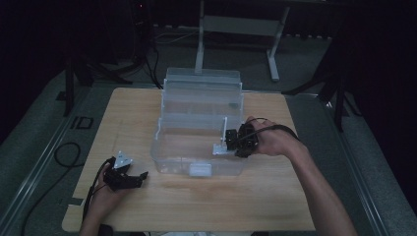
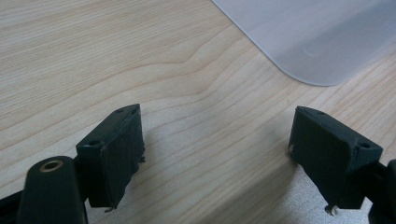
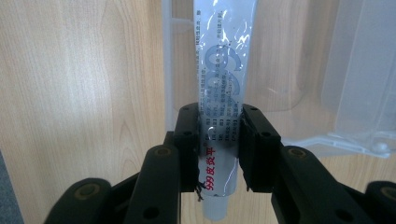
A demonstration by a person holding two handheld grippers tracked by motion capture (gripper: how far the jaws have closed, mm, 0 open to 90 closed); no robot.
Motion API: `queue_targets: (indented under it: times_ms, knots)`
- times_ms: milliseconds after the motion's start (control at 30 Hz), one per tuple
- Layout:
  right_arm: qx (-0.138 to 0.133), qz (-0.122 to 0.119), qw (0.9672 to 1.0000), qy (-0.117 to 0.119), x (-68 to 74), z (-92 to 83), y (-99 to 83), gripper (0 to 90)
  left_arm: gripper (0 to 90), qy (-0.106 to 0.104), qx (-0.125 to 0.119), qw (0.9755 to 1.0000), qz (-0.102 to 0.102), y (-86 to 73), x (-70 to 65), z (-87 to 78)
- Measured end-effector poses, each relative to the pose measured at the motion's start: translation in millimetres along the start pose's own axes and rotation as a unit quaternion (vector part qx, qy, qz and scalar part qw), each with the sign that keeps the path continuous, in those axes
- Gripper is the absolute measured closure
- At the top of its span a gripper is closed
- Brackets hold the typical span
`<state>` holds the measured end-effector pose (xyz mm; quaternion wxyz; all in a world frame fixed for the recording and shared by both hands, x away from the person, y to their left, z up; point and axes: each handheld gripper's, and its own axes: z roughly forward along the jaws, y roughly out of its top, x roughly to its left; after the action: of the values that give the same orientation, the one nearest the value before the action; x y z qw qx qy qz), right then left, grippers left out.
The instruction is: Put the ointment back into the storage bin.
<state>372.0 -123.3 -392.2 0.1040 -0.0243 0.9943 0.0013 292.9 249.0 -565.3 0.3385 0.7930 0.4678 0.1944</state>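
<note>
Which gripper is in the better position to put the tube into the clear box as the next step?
Probably the right. The right gripper is shut on the tube at the clear box. The left gripper is open with nothing between its jaws, resting on the table beside the box.

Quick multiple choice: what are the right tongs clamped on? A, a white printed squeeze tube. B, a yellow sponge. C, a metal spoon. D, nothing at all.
A: in the right gripper view, the right tongs press both pads on the white printed squeeze tube above the clear plastic box.
</note>
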Motion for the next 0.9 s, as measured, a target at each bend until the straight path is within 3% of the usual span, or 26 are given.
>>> queue_targets:
  times_ms: [900]
  knots:
    - [0.007,0.002,0.9999,0.013,-5.8,14.6,12.5,70.5,18.4,0.0,0.0,1.0,0.0,0.0,0.0,0.1]
